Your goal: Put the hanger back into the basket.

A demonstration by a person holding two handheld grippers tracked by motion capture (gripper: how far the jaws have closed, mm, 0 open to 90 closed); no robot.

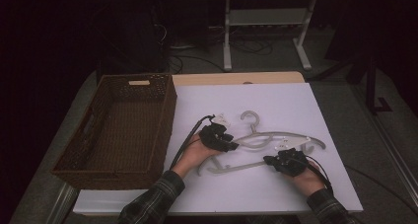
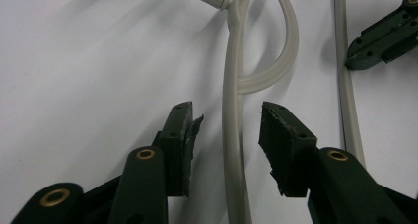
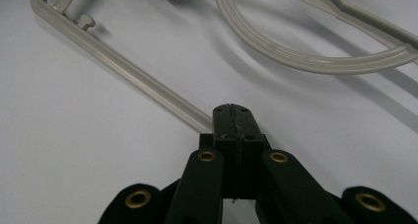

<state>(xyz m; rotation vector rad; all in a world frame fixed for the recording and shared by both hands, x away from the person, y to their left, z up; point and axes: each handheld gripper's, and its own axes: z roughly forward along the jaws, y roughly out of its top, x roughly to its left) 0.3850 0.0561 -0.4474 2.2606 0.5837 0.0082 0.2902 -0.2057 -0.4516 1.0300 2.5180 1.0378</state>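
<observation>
- One white table [image 1: 296,105] bears one brown wicker basket [image 1: 162,115] at its left.
- One pale plastic hanger [image 1: 276,135] lies flat right of the basket, long axis across the table, hook [image 1: 250,118] pointing away from the person.
- Left gripper [image 2: 226,130]: jaws partly open, straddling a hanger bar, pads clear of it.
- Right gripper [image 3: 231,116]: jaws clamped shut on the hanger's lower bar.

dim, dark-edged high view; gripper views bright, soft shadows.
</observation>
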